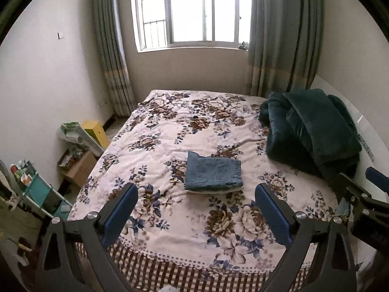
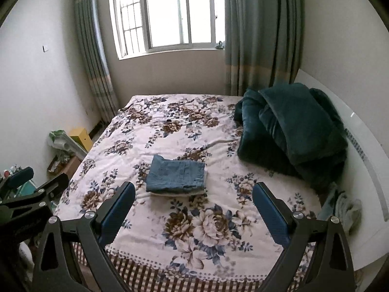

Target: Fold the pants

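Blue denim pants [image 1: 213, 174] lie folded into a compact rectangle on the floral bedspread [image 1: 184, 133], near the middle of the bed. They also show in the right wrist view [image 2: 177, 176]. My left gripper [image 1: 196, 191] is open and empty, held above the near part of the bed, short of the pants. My right gripper [image 2: 193, 189] is open and empty too, held back from the pants at about the same height. The right gripper shows at the right edge of the left wrist view [image 1: 359, 194], and the left gripper at the left edge of the right wrist view [image 2: 31, 187].
A dark green blanket [image 1: 313, 131] is piled at the bed's right side against a white headboard [image 2: 364, 160]. Cardboard boxes [image 1: 80, 168] and a teal shelf [image 1: 39, 192] stand on the floor left of the bed. A curtained window [image 1: 189, 12] is behind.
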The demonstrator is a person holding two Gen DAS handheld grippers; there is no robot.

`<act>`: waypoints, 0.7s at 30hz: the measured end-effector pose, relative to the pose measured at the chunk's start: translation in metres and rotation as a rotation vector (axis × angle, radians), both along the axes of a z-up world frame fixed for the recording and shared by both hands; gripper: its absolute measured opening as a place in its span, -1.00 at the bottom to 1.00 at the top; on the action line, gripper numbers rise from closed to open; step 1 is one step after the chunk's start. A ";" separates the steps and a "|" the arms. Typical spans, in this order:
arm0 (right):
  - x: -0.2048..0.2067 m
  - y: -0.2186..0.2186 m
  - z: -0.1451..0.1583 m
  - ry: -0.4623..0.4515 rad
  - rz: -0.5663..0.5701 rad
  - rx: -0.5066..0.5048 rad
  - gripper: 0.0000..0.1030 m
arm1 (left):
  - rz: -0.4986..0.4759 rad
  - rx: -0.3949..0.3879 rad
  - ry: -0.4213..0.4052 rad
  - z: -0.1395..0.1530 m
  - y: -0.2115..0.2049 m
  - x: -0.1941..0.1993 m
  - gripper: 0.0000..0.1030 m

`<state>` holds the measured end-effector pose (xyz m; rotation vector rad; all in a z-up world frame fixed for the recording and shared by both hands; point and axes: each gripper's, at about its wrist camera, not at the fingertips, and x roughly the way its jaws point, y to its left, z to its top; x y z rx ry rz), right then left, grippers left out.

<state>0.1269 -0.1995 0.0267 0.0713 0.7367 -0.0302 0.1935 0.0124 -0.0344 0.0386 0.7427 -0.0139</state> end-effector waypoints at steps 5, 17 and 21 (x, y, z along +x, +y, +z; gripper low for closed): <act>-0.006 -0.001 0.004 0.014 0.016 0.008 0.92 | 0.020 -0.015 -0.004 0.001 0.002 -0.008 0.91; 0.037 -0.001 -0.025 0.002 -0.032 -0.023 0.98 | 0.043 0.032 0.014 -0.025 0.000 0.026 1.00; 0.059 -0.001 -0.040 0.022 -0.049 -0.035 0.98 | 0.043 0.035 0.041 -0.039 0.000 0.040 1.00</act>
